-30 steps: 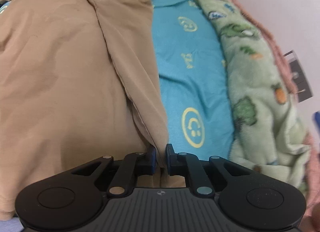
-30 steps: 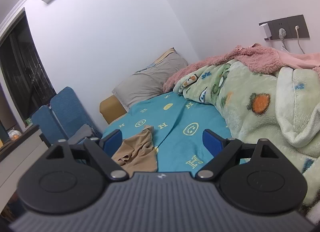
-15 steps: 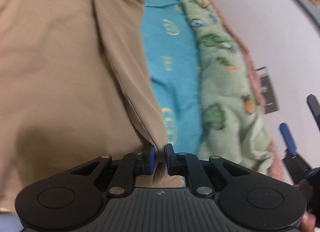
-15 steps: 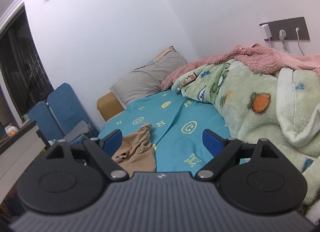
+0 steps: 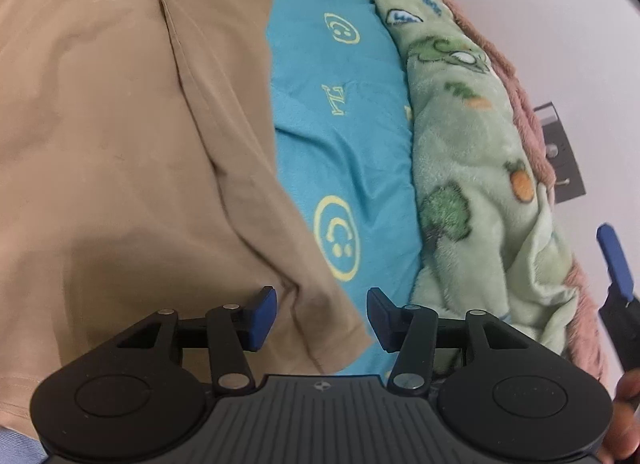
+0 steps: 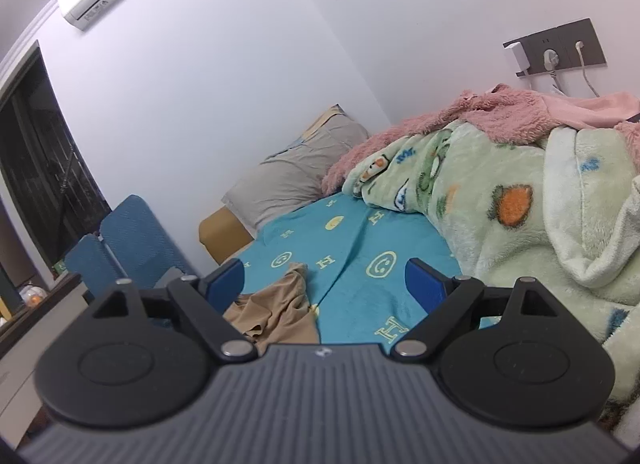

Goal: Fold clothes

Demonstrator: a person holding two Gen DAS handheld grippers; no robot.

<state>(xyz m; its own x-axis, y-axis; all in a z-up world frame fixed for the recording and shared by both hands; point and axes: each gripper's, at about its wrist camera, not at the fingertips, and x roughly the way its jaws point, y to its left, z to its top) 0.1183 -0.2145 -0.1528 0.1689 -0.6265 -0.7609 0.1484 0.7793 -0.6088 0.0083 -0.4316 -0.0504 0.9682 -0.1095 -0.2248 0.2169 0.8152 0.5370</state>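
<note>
A tan garment [image 5: 120,136] lies spread on the blue bed sheet [image 5: 344,124], with its right side folded over along a long crease. My left gripper [image 5: 322,314] is open just above the garment's near right corner, which lies between the blue fingertips [image 5: 262,314], untouched. My right gripper [image 6: 326,282] is open and empty, raised above the bed; the far end of the garment [image 6: 276,312] shows past its left finger. One blue finger of the right gripper [image 5: 616,264] shows at the right edge of the left wrist view.
A green printed fleece blanket [image 5: 472,168] with a pink blanket [image 6: 500,116] behind it is piled along the wall side of the bed. A grey pillow [image 6: 296,180] lies at the head. A blue folding chair [image 6: 128,248] stands beside the bed. Wall sockets [image 6: 556,48] hold plugs.
My left gripper has opened and let go of the garment's edge, which now lies on the sheet. The right gripper has stayed open and barely moved.
</note>
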